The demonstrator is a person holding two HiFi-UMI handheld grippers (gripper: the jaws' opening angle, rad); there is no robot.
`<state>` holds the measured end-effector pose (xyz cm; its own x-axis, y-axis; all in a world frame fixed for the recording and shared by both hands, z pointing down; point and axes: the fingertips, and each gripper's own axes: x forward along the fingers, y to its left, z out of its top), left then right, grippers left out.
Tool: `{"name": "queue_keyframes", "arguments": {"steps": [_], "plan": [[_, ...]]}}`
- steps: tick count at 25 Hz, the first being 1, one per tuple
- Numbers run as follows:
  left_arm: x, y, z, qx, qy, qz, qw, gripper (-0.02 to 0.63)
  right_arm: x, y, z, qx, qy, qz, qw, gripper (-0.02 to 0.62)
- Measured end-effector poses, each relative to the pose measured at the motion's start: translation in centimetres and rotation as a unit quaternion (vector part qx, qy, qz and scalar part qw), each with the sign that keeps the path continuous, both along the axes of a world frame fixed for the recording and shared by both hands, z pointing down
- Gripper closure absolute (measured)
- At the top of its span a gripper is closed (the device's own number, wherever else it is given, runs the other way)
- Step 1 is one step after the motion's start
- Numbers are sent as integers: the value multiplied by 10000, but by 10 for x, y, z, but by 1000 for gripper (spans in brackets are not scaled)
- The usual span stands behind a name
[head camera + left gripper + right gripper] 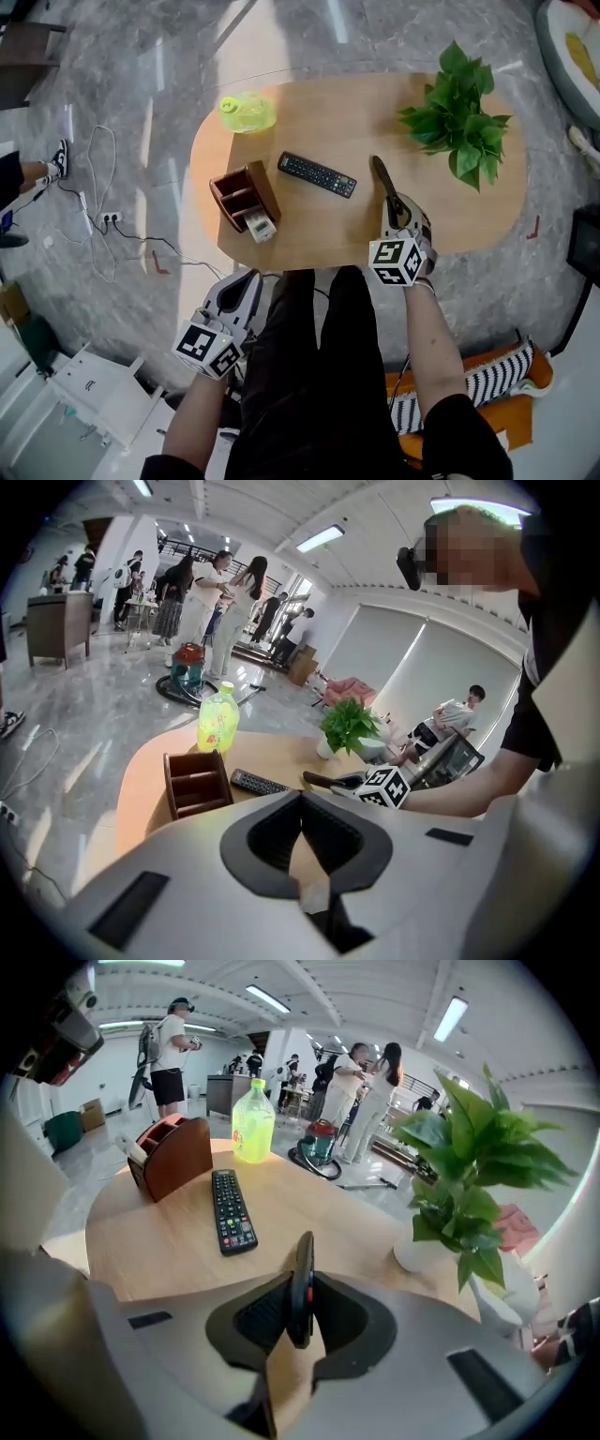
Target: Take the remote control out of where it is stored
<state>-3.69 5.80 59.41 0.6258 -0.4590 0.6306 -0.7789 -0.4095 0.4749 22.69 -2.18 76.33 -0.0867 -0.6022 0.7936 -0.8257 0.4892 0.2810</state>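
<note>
Right gripper (298, 1305) is clamped on a slim black remote control (303, 1265), gripped on edge, probably because that's the only way the jaws span it. It's over the table (469, 216) right of centre, well clear of the wooden holder (246, 192) at left, so I judge it's out. A second remote (317, 174) lies flat between them. There's a white item (260, 225) in the holder's near slot, can't tell what. Left gripper (246, 284) has its jaws together on nothing, parked off the near edge, out of the way.
</note>
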Motion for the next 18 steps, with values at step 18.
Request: {"name": "queue_keyframes", "arguments": {"steps": [18], "plan": [[32,22,11,-251,27,236,9994,600,23,34,75,-1236,-327,209,9916,499]]}}
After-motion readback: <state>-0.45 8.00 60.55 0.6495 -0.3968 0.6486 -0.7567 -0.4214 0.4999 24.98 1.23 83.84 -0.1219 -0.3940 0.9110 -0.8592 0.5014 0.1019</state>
